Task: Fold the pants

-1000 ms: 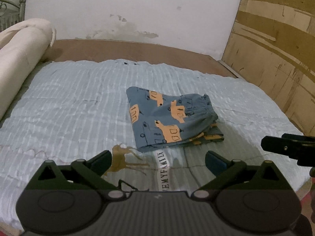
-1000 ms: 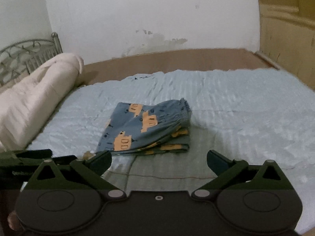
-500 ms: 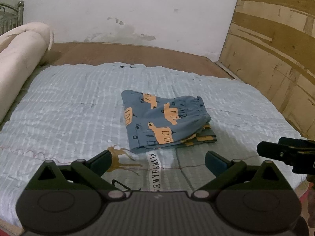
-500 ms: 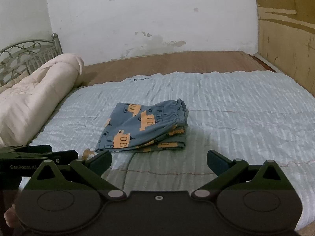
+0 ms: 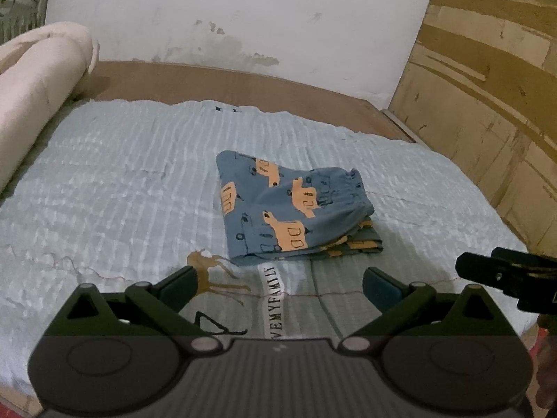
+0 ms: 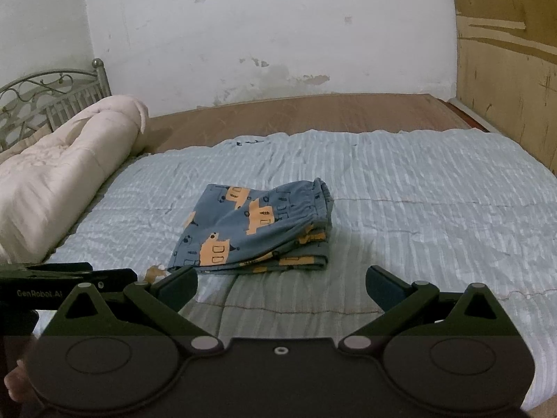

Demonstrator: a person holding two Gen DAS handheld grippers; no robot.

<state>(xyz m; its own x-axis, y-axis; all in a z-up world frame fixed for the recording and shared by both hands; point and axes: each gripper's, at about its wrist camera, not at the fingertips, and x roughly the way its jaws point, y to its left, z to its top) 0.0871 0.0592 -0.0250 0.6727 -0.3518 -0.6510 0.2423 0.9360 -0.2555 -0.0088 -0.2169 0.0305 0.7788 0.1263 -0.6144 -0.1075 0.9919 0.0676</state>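
Blue pants (image 5: 289,209) with orange car prints lie folded in a compact stack near the middle of the light blue quilt (image 5: 115,188). In the right wrist view the same pants (image 6: 257,230) show layered edges at the near side. My left gripper (image 5: 280,284) hovers open over the quilt's near edge, short of the pants, with nothing between its fingers. My right gripper (image 6: 282,285) is open too, apart from the pants, and empty. Each gripper shows at the side of the other's view.
A rolled cream duvet (image 6: 59,177) lies along the left of the bed by a metal headboard (image 6: 45,97). Bare brown bed board (image 6: 313,111) runs behind the quilt. A plywood wall (image 5: 487,104) stands on the right.
Both grippers have drawn back and risen from the pants, which look smaller and farther away. The pants have not moved. Both grippers stay open.
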